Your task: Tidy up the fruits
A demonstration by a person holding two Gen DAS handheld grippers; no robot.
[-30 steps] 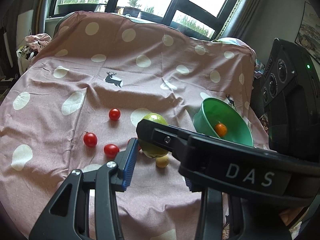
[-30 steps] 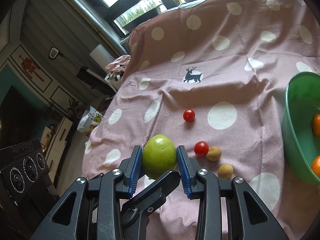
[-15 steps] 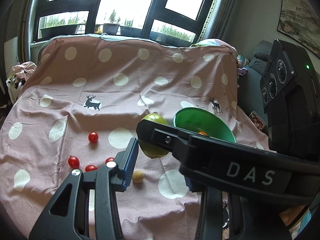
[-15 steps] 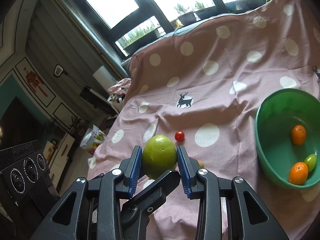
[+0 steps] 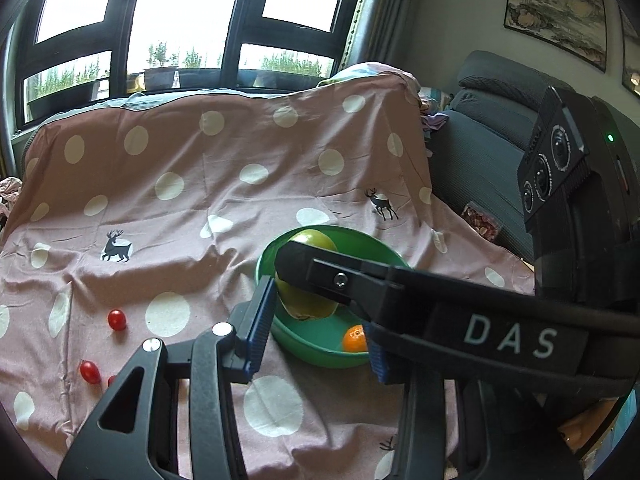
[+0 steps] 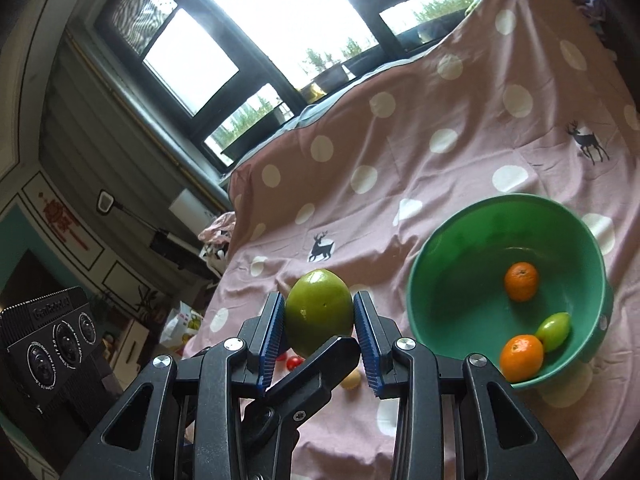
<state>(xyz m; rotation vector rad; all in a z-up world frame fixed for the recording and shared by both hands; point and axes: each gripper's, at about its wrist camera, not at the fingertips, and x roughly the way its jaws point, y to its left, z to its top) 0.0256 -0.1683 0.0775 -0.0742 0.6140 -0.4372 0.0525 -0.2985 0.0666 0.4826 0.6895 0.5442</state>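
Black plastic fills the foreground of both views. In the left wrist view, three glossy red cherry tomatoes (image 5: 117, 319) lie low on the left of the wrinkled pink polka-dot cloth (image 5: 192, 216), one half hidden behind the left gripper (image 5: 316, 334), whose ribbed blue pads stand wide apart with nothing between them. To their right the other tool's black arm crosses the round green bowl (image 5: 280, 332), covering most of its inside; only a sliver of an orange (image 5: 354, 339) shows.

In the right wrist view, the right gripper (image 6: 319, 334) is clenched on a smooth, oval green fruit (image 6: 319, 312), held in the air above the cloth, left of the bowl (image 6: 416, 280). Beneath it a red tomato (image 6: 295, 362) and a pale yellowish fruit (image 6: 351, 379) peek out, mostly blocked. Further right, the bowl holds two dimpled mandarins (image 6: 521, 281) and a small green oblong fruit (image 6: 554, 331).
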